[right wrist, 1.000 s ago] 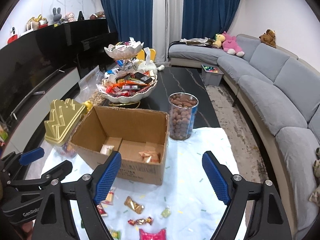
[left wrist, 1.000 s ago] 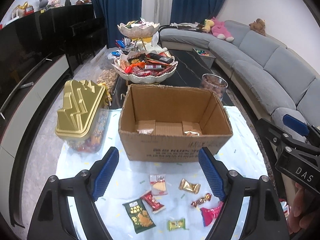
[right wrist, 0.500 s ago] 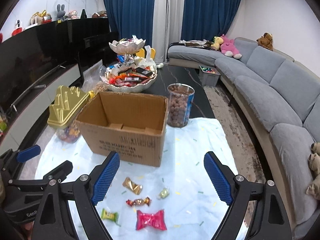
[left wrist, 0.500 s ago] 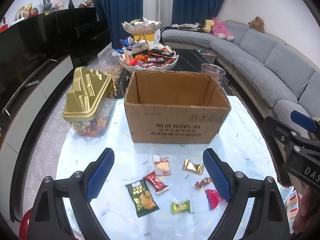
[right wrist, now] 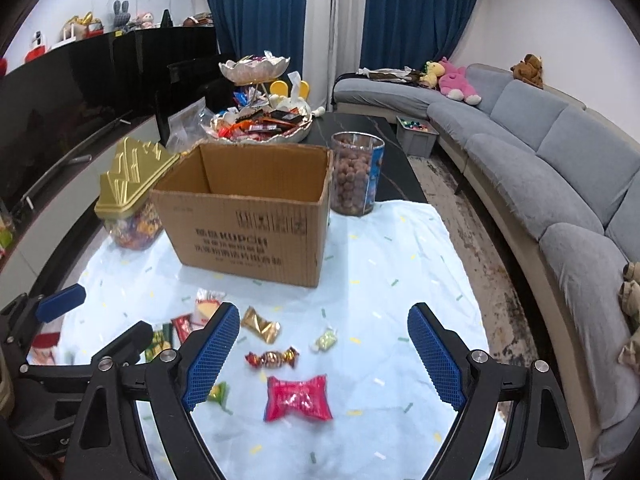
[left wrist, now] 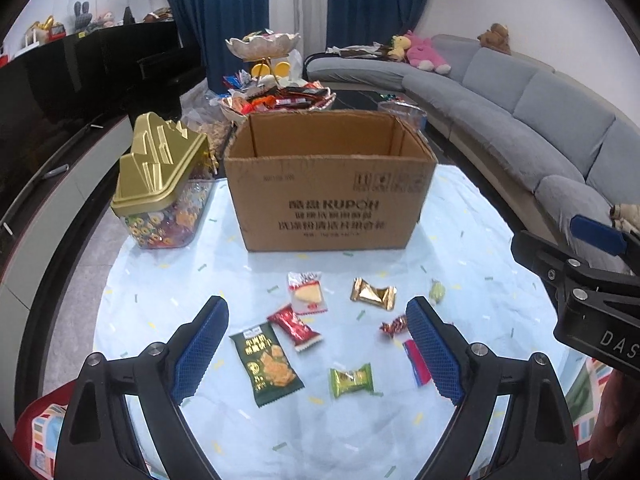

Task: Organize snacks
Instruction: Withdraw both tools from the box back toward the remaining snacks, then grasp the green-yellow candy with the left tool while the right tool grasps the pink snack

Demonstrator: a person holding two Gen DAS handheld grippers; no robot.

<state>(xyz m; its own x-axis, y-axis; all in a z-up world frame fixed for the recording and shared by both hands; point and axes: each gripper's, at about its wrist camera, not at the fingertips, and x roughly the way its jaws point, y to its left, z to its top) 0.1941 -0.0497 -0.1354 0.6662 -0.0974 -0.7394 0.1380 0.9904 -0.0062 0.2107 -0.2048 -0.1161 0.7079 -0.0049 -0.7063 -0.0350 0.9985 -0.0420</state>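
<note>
Left wrist view: both grippers, left gripper (left wrist: 316,354) and right gripper (right wrist: 324,354), hover with jaws spread and empty over loose snacks on the counter before the cardboard box (left wrist: 328,184); risk: red wrapped snack (left wrist: 294,327) and green packet (left wrist: 266,364) touch, so one pinch could drag both.

I see a living room with white walls and deep blue curtains (right wrist: 260,12) split by a white sheer strip at the far end. A grey curved sofa (right wrist: 560,168) runs along the right, plush toys (right wrist: 452,80) on its far end, over a worn, mottled rug (right wrist: 472,216). On my left stands a long glossy black cabinet (right wrist: 80,92) topped with small ornaments.
</note>
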